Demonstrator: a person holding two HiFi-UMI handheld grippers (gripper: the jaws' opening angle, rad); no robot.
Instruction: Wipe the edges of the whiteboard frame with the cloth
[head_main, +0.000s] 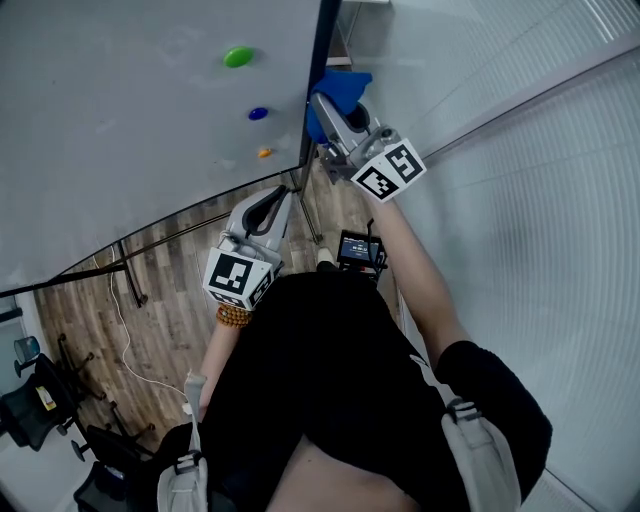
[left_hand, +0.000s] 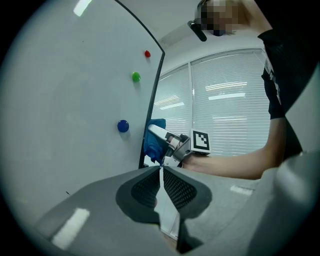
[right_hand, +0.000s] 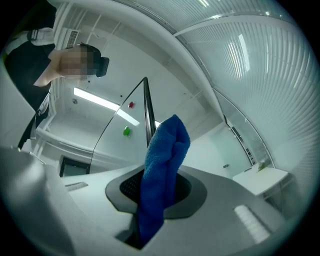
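Right gripper (head_main: 326, 108): fingers clamped on a blue cloth (head_main: 341, 88). The cloth stands up between the fingers in a folded bunch, with its lower end hanging down past them in the right gripper view.

Cloth position: at the dark vertical edge of the whiteboard frame (head_main: 319, 70), on the side away from the writing surface. In the head view and the left gripper view the cloth overlaps that edge and appears pressed to it. In the right gripper view the frame edge rises just behind the top of the cloth.

Left gripper (head_main: 284, 196): fingers closed tip to tip with nothing between them. It is held lower than the right gripper and apart from the frame.

Whiteboard (head_main: 120, 130) carries a green magnet (head_main: 238, 57), a blue magnet (head_main: 258, 114) and an orange magnet (head_main: 264, 153), all near the frame edge. A wood-pattern floor (head_main: 160, 300) lies below.
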